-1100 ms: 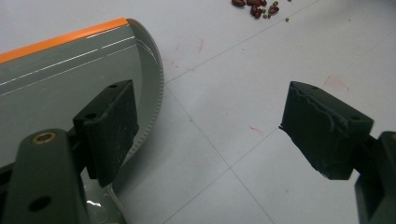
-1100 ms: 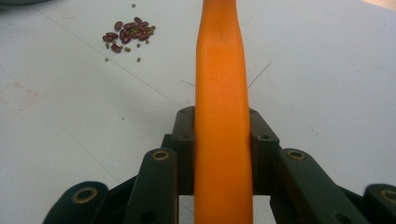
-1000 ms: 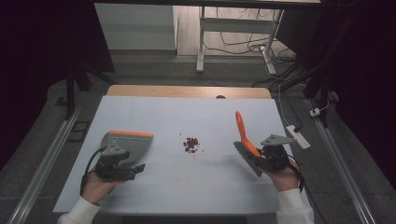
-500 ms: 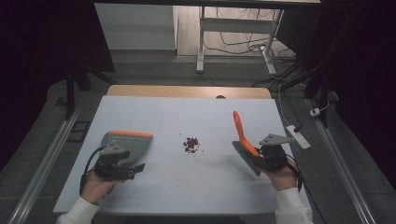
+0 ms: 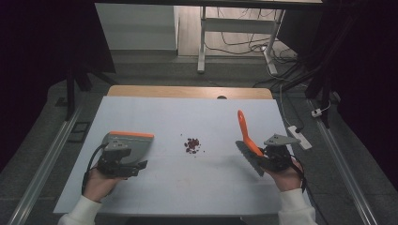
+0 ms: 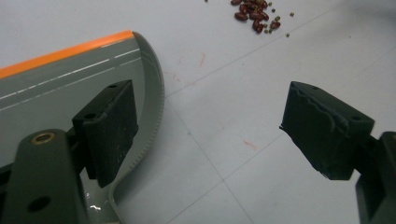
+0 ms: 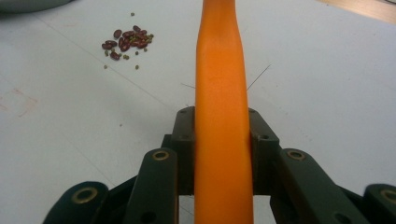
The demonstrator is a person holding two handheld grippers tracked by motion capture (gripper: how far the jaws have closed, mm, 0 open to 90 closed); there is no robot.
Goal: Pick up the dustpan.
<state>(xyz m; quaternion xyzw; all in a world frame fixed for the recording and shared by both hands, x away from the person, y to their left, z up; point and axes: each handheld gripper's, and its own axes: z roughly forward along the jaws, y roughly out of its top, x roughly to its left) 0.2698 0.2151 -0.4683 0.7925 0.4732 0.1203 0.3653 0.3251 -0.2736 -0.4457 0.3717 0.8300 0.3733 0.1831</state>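
A grey dustpan (image 5: 130, 142) with an orange edge lies on the white table (image 5: 187, 112) at the left. My left gripper (image 5: 123, 165) sits at its near end, open; in the left gripper view (image 6: 210, 116) one jaw hangs over the dustpan (image 6: 70, 70), the other over bare table. A small pile of red beans (image 5: 192, 145) with a few green specks lies mid-table, also in the left gripper view (image 6: 254, 11). My right gripper (image 5: 268, 158) is shut on an orange-handled brush (image 5: 243, 132), handle pointing away, dark bristles near the hand. The right gripper view shows the handle (image 7: 222, 93) clamped between both jaws, beans (image 7: 126, 42) ahead-left.
A wooden strip (image 5: 187, 92) runs along the table's far edge. A white power strip (image 5: 299, 136) lies on the floor at the right, past the table's edge. Metal rails (image 5: 44, 164) flank the table, and a desk frame with cables (image 5: 234, 37) stands beyond.
The brush handle has swayed slightly left and back in the right gripper. The left hand, the dustpan and the beans have stayed put.
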